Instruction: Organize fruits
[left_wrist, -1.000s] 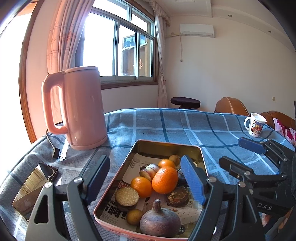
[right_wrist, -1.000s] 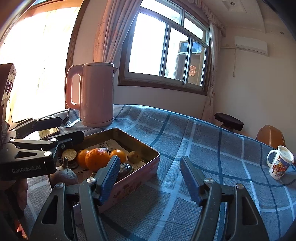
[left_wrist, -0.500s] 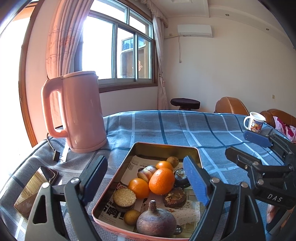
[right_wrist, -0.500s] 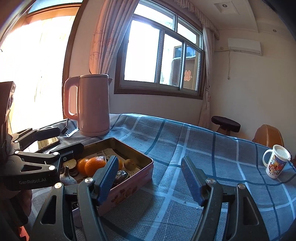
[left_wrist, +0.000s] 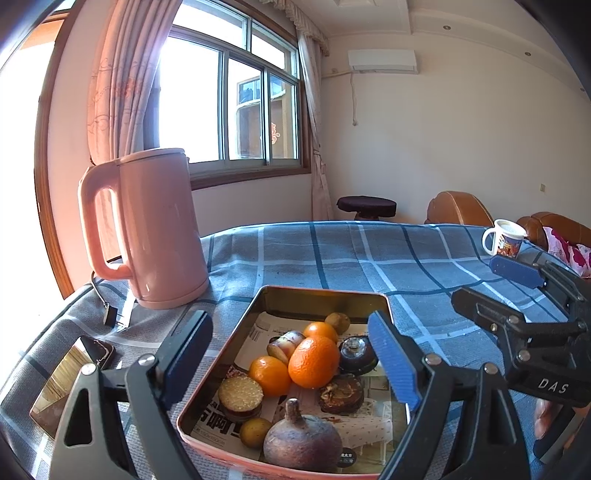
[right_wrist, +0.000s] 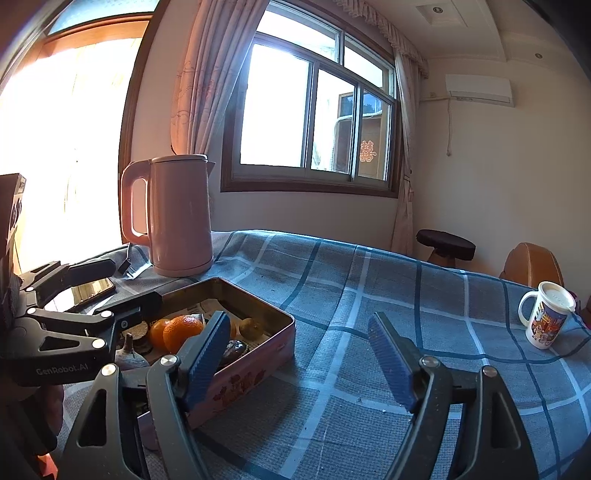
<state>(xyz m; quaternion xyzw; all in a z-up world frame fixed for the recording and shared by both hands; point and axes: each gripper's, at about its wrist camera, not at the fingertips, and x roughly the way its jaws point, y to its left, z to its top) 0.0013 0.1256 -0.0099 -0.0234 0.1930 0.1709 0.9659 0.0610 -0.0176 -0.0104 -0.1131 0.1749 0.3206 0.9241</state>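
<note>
**Fruit gathered in the tin, both grippers empty above it**

We hold the left gripper spread wide over the near end of the tin, nothing between its blue pads. Our right gripper is just as wide and also empty, aimed at bare checked tablecloth to the right of the tin.

All the fruit we can see lies inside the tin, on printed paper: a large orange in the middle, touching a smaller orange on its left, a third orange farther back, a dark mangosteen to the right, a brown stemmed fruit nearest us, a cut round piece at the near left, and small yellowish fruits near and far. No fruit shows on the cloth, so this fits either fruit collected or fruit waiting to be sorted out.

We judge the oranges firm and light, with peel that grips well: best taken across the widest part, gently. The mangosteen looks hard-shelled and smooth, so it could slip and roll. The stemmed fruit looks heaviest; we would take its body, not its stem. The packing is tight, so a pad may nudge neighbours.

Compared with a second ago, both cameras sit higher and farther back: the tin looks smaller, and the pink kettle and mug show more fully. The fruit has not shifted, and both grippers are as wide as before.
</note>
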